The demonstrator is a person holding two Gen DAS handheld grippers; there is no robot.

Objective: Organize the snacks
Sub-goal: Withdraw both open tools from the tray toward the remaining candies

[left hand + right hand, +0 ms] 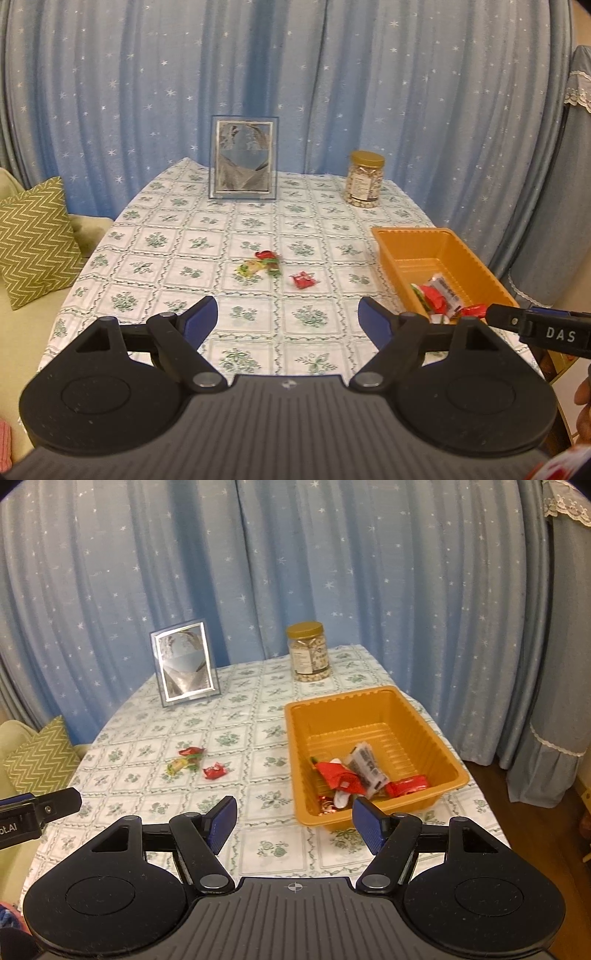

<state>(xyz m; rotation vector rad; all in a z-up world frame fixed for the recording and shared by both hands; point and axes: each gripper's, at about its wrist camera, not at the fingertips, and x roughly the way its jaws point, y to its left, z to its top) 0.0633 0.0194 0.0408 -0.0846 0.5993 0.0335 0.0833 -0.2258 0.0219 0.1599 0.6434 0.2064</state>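
An orange tray [384,240] [410,698] sits on the right of the table and holds several wrapped snacks [441,293] [354,775], mostly red. Loose on the cloth lie a red candy [303,279] [215,771], another red candy [265,254] [191,751] and a yellow-green one [248,268] [177,766]. My left gripper [287,321] hovers open above the near table, the loose candies ahead of it, nothing between its blue pads. My right gripper [294,825] hangs open too, its right pad close over the tray's near corner, empty.
A picture frame [243,158] [184,664] and a gold-lidded jar [365,179] [308,651] stand at the table's far edge before a blue starred curtain. A sofa with a green zigzag cushion [35,240] [42,758] lies left. The floral tablecloth [184,236] covers the table.
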